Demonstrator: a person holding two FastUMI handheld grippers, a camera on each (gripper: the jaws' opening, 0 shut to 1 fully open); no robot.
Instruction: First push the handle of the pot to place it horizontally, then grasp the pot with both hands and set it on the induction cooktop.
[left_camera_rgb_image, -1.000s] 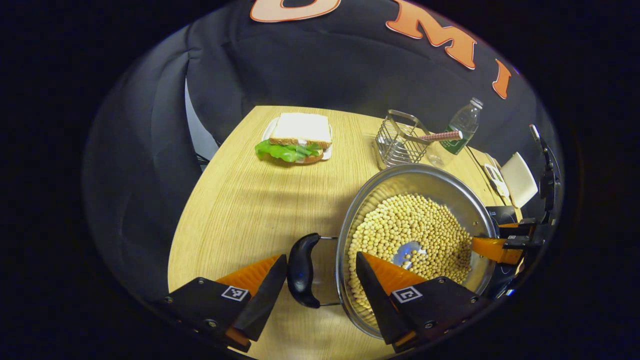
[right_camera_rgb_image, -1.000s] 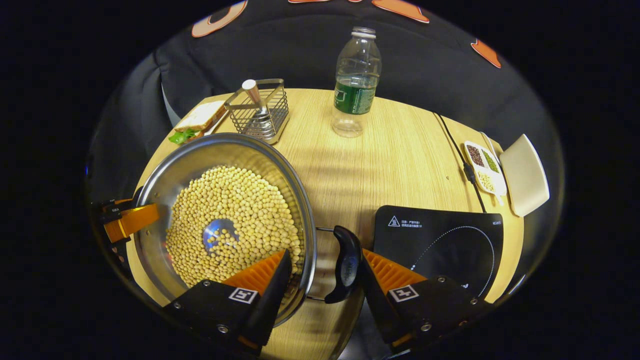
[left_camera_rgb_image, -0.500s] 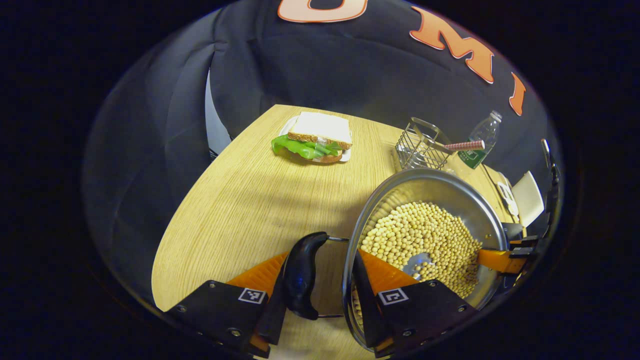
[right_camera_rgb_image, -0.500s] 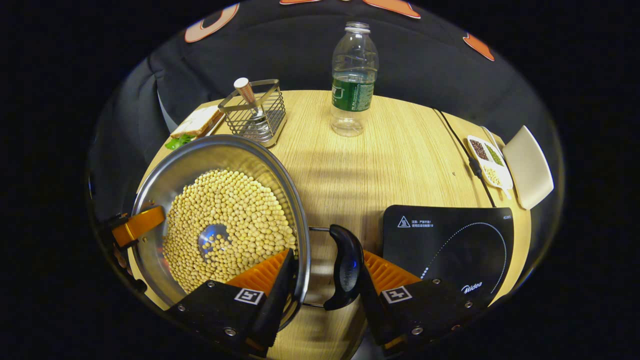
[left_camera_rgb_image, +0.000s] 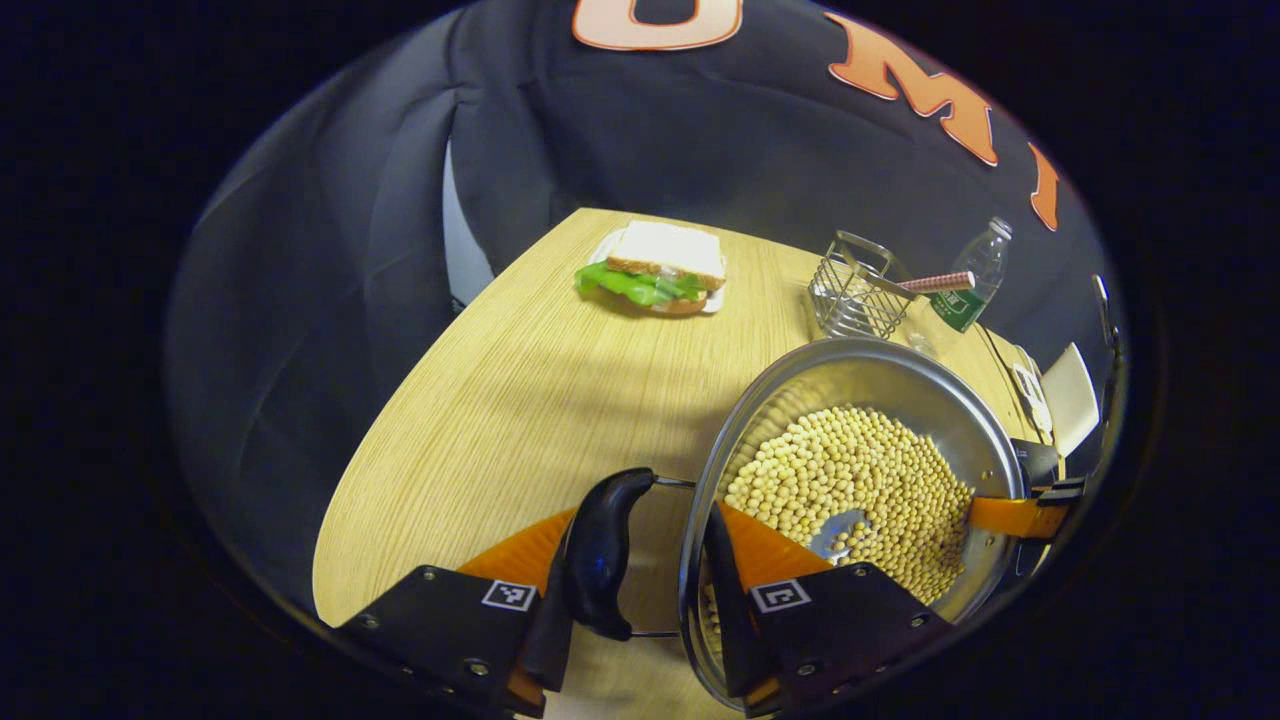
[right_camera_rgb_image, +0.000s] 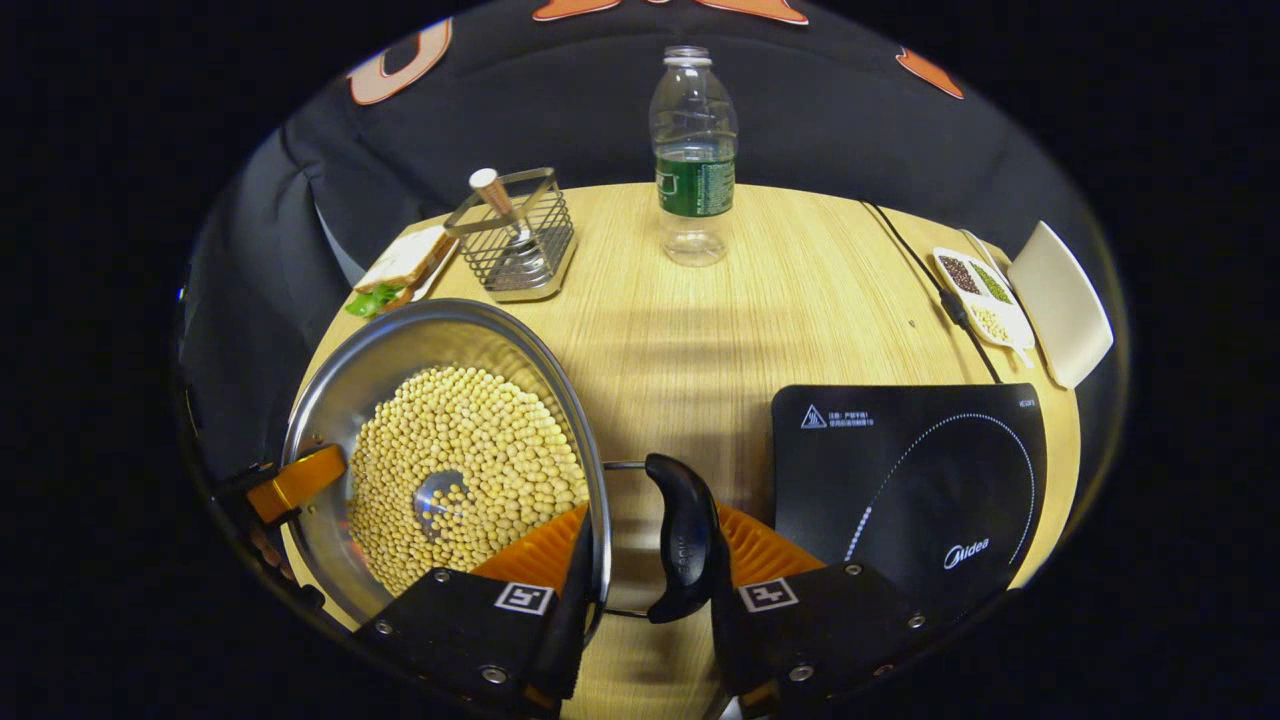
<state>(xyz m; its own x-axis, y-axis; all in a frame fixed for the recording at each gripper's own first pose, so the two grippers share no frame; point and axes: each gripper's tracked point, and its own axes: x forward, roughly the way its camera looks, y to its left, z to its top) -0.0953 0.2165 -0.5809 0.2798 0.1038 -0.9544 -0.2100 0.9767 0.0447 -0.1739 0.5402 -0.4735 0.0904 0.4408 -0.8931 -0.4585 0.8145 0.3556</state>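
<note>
Left gripper view: left gripper (left_camera_rgb_image: 640, 600) clamped across the pot (left_camera_rgb_image: 860, 400) at its near side, one jaw outside the black handle (left_camera_rgb_image: 600, 555), the other inside the steel rim among the beans (left_camera_rgb_image: 850, 480). Jaws narrow, pressed on handle and wall together. Pot low over the table (left_camera_rgb_image: 500, 400), apparently raised a little, though hard to be sure. Sandwich (left_camera_rgb_image: 655, 275) and wire basket (left_camera_rgb_image: 850, 300) well beyond.

Right gripper view: right gripper (right_camera_rgb_image: 645, 600) closed the same way on the opposite handle (right_camera_rgb_image: 680, 550), one jaw inside the rim, the other behind the handle. Cooktop (right_camera_rgb_image: 900, 470) just beside, dark and bare. Bottle (right_camera_rgb_image: 693, 150) far back, small dish (right_camera_rgb_image: 980, 305) off to the edge.

Likely heavy with that load of beans; stiff steel, smooth and slippery at the wall. Loose beans apt to roll and shift the weight, so best kept level. Firmest hold at both handles, gripped evenly.
</note>
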